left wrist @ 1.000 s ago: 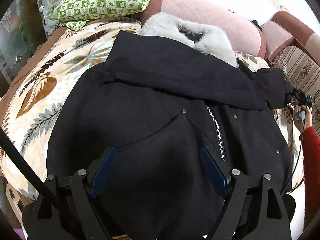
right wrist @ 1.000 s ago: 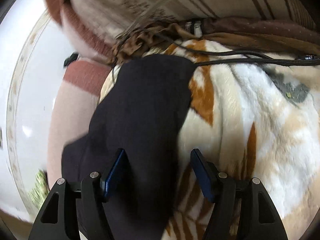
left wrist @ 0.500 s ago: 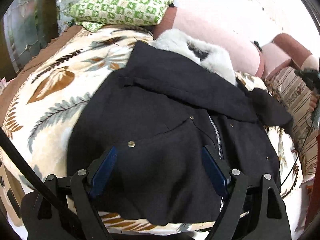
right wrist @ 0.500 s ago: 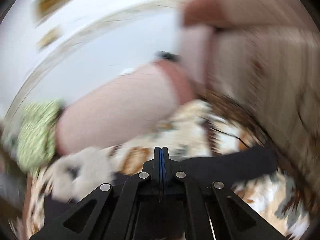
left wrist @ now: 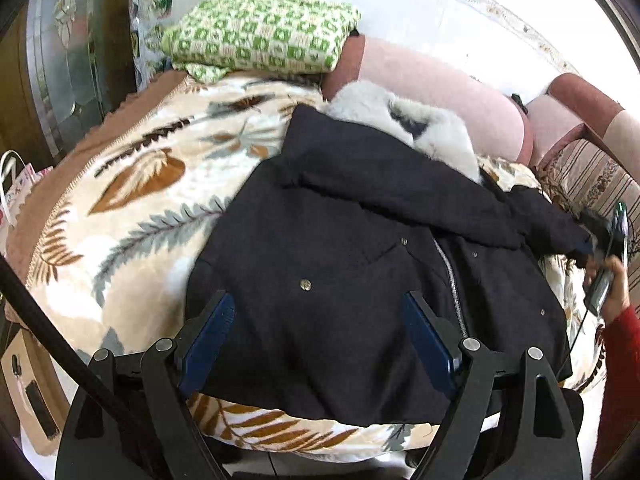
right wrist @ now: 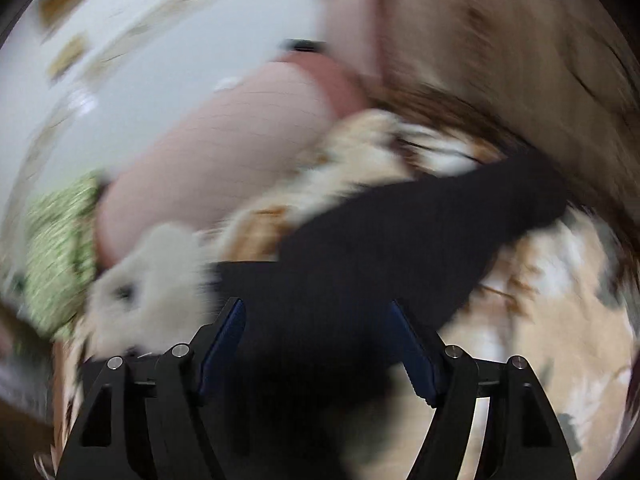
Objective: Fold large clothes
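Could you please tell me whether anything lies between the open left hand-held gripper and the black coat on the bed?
Nothing visible does: the left hand-held gripper hovers open directly over the black coat, with only air between.

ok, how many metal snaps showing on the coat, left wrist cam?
4 on the coat: large snap left of the zipper, small snap above it, upper snap and lower snap right of the zipper. The folded sleeve may hide more.

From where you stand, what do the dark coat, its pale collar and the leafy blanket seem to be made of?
Coat: probably a matte, wool-like cloth; no sheen, with metal-looking snaps and a zipper.
Collar: fur, likely fake; long fluffy pale pile.
Blanket: plush fleece, judging by its soft, fuzzy printed surface.
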`<state>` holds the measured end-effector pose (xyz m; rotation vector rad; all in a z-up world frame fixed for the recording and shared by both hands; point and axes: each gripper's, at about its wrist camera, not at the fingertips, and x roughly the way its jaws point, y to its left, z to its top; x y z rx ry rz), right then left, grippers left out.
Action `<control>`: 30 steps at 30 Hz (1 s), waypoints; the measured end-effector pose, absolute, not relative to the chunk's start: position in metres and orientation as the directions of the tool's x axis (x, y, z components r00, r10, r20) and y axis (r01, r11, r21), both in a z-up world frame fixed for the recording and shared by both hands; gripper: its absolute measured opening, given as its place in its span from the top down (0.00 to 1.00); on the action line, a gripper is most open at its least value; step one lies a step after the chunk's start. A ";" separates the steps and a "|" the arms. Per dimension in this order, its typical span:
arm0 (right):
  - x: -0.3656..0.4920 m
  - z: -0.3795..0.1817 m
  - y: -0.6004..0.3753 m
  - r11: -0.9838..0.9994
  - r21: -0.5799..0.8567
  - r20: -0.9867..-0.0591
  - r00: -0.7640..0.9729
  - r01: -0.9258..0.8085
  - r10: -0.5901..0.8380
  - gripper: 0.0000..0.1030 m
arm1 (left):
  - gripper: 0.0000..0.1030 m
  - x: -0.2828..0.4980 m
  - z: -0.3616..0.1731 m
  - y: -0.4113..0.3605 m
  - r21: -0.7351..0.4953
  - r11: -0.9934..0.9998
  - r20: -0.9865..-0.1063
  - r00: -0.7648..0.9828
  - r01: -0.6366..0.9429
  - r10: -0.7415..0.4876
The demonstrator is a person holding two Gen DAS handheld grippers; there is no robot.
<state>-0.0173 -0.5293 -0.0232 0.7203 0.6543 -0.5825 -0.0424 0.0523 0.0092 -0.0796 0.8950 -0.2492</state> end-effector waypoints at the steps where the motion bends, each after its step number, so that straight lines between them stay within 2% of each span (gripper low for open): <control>1: -0.030 -0.034 -0.548 0.569 0.430 -0.717 0.649 0.700 -0.256 0.25 | 0.18 -0.040 0.006 0.049 -0.165 0.970 -0.769 0.591 0.181 -0.242; 4: -0.066 -0.056 -0.598 0.427 0.530 -0.703 0.662 0.732 -0.261 0.25 | 0.18 -0.034 0.000 0.037 -0.141 0.973 -0.785 0.579 0.182 -0.221; 7: -0.077 -0.054 -0.633 0.378 0.586 -0.666 0.692 0.717 -0.279 0.24 | 0.18 -0.027 -0.006 0.022 -0.124 0.975 -0.802 0.559 0.187 -0.209; 10: -0.066 -0.048 -0.658 0.354 0.628 -0.637 0.719 0.693 -0.278 0.16 | 0.18 -0.022 -0.013 0.004 -0.109 0.973 -0.823 0.531 0.206 -0.204; 14: -0.036 -0.065 -0.679 0.266 0.660 -0.666 0.711 0.703 -0.228 0.15 | 0.18 -0.023 -0.017 -0.013 -0.057 0.968 -0.833 0.523 0.244 -0.181; 15: -0.033 -0.067 -0.681 0.252 0.654 -0.677 0.700 0.714 -0.227 0.24 | 0.18 -0.023 -0.017 -0.015 -0.042 0.968 -0.832 0.527 0.249 -0.171; 16: -0.027 -0.071 -0.686 0.239 0.634 -0.702 0.677 0.736 -0.223 0.40 | 0.18 -0.023 -0.016 -0.016 -0.025 0.967 -0.829 0.536 0.252 -0.161; 17: -0.024 -0.073 -0.687 0.245 0.617 -0.720 0.662 0.748 -0.207 0.73 | 0.18 -0.024 -0.015 -0.015 -0.012 0.968 -0.824 0.546 0.251 -0.152; 18: -0.021 -0.075 -0.688 0.252 0.582 -0.749 0.630 0.773 -0.204 0.79 | 0.18 -0.024 -0.014 -0.013 -0.008 0.969 -0.820 0.553 0.248 -0.149; 20: -0.017 -0.061 -0.678 0.299 0.531 -0.755 0.603 0.793 -0.258 0.84 | 0.18 -0.023 -0.013 -0.007 -0.016 0.971 -0.816 0.558 0.240 -0.151; 23: -0.001 -0.023 -0.648 0.441 0.376 -0.751 0.547 0.815 -0.370 0.86 | 0.18 -0.022 -0.014 0.005 -0.056 0.974 -0.815 0.554 0.219 -0.172; 25: 0.013 0.013 -0.613 0.560 0.256 -0.707 0.547 0.788 -0.447 0.86 | 0.18 -0.024 -0.015 0.012 -0.084 0.975 -0.814 0.550 0.207 -0.187; 30: 0.047 0.087 -0.507 0.784 0.122 -0.587 0.682 0.608 -0.437 0.87 | 0.18 -0.031 -0.012 0.033 -0.145 0.974 -0.799 0.559 0.174 -0.219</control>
